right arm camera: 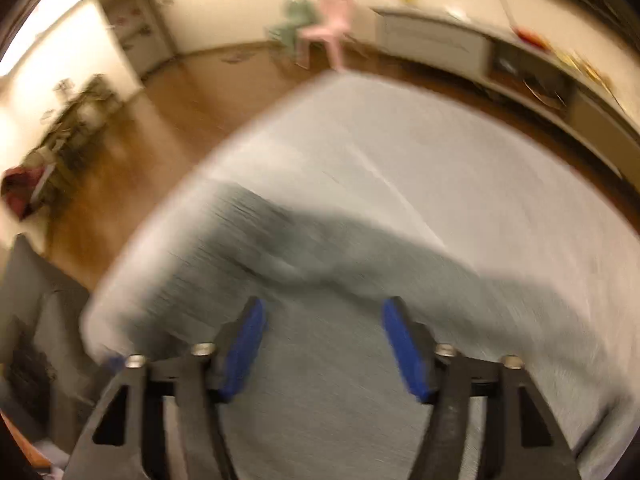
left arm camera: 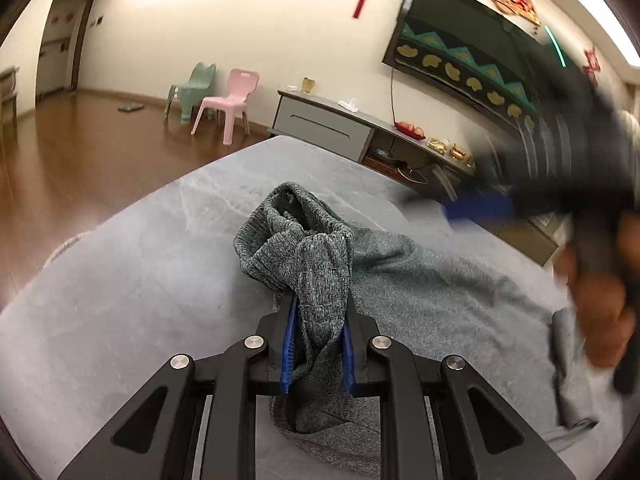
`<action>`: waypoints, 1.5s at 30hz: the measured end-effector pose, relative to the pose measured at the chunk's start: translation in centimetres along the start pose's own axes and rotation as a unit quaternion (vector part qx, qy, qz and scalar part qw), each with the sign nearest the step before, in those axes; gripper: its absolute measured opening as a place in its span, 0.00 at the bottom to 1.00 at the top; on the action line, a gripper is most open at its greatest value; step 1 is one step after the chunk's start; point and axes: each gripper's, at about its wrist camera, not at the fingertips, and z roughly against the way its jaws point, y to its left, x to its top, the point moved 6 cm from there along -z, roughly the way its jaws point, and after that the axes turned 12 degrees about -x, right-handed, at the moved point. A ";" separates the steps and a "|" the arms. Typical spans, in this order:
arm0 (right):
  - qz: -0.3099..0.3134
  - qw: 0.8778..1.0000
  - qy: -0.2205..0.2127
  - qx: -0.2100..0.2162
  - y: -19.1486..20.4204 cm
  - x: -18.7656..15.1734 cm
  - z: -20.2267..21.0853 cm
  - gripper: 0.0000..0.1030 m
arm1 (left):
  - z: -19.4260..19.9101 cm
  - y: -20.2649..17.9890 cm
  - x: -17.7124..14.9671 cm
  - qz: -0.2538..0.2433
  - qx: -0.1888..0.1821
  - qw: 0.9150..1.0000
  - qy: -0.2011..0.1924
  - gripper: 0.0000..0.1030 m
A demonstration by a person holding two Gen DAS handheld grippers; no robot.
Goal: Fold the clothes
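Nearest the left wrist lens: left gripper, blue pads pinched narrow on a bunched fold of the grey knit sweater — cloth gathered between the jaws and lifted into a loose hump. Rest of the sweater spread flat across the grey table, trailing off to the right. Right gripper wide apart, nothing between its pads, tilted down over the flat part of the garment; heavily blurred in both views, also seen as a dark streak at the right of the left wrist view, with a hand on it.

Step in hand, by judgement: gathering or carrying over one part of the sweater — possibly a sleeve, cannot tell — for an early fold. Next move likely calls for the open right gripper to reach the cloth and pin or pinch an edge, so the held part can be laid over without dragging the whole garment.

Containers: none on the table. Only a red dish of fruit on the far cabinet, well apart.
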 end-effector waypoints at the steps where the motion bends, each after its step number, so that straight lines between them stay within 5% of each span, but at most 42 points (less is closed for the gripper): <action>1: 0.022 1.000 0.007 0.003 1.2 2.1 -1.8 0.77 | 0.1 -0.2 0.1 -0.015 0.005 1.000 0.000 0.17; 4: 0.087 0.994 0.063 0.005 4.8 4.3 -9.5 0.78 | 0.5 -1.8 0.0 -0.072 0.021 0.997 -0.001 0.17; 8: 0.168 0.974 0.148 -0.047 10.8 2.9 -19.7 0.77 | 0.8 -2.8 -0.3 -0.115 0.026 0.993 0.004 0.17; 10: 0.183 0.968 0.158 -0.066 11.5 2.5 -23.5 0.52 | 0.9 -2.9 -0.5 -0.119 0.015 0.993 0.006 0.16; 11: 0.182 0.969 0.153 -0.069 11.6 2.4 -24.8 0.26 | 1.2 -3.2 -0.4 -0.126 0.010 0.992 0.000 0.16; 12: 0.163 0.976 0.128 -0.060 11.2 2.4 -24.8 0.26 | 1.7 -3.7 -0.2 -0.132 -0.002 0.991 -0.009 0.16; 15: 0.103 0.992 0.062 -0.031 8.3 1.6 -24.1 0.26 | 3.5 -7.1 -0.3 -0.153 -0.094 0.983 -0.028 0.17; 19: -0.009 1.000 0.025 -0.009 0.2 -3.4 -24.1 0.26 | 4.2 -12.1 -2.7 -0.181 -0.243 0.953 0.031 0.30; 22: -0.107 0.994 0.020 -0.003 -6.7 -8.5 -25.8 0.26 | 3.7 -12.7 -3.7 -0.182 -0.283 0.939 0.076 0.31; 27: -0.215 0.973 0.082 0.019 -12.6 -17.8 -35.1 0.30 | 1.4 -10.3 -3.7 -0.100 -0.284 0.945 0.130 0.31; 30: -0.233 0.970 0.058 0.029 -12.1 -20.1 -37.9 0.36 | -0.6 -8.6 -4.4 -0.075 -0.239 0.953 0.170 0.31; 33: -0.230 0.973 0.030 -0.012 -11.7 -21.5 -39.4 0.49 | -3.5 -6.4 -6.7 -0.053 -0.187 0.952 0.235 0.29; 36: -0.200 0.976 0.043 -0.073 -11.8 -23.1 -41.3 0.55 | -3.4 -5.7 -6.8 -0.033 -0.195 0.951 0.236 0.30; 39: -0.200 0.971 0.013 -0.132 -11.1 -22.7 -40.2 0.56 | -3.0 -4.8 -6.2 -0.001 -0.206 0.952 0.226 0.31; 43: -0.157 0.981 -0.055 -0.099 -5.3 -18.6 -39.6 0.57 | -3.4 -3.1 -5.4 0.045 -0.196 0.957 0.210 0.36; 45: -0.104 0.989 -0.055 -0.085 -2.7 -14.5 -40.1 0.64 | -3.7 -3.2 -5.3 0.060 -0.194 0.955 0.216 0.36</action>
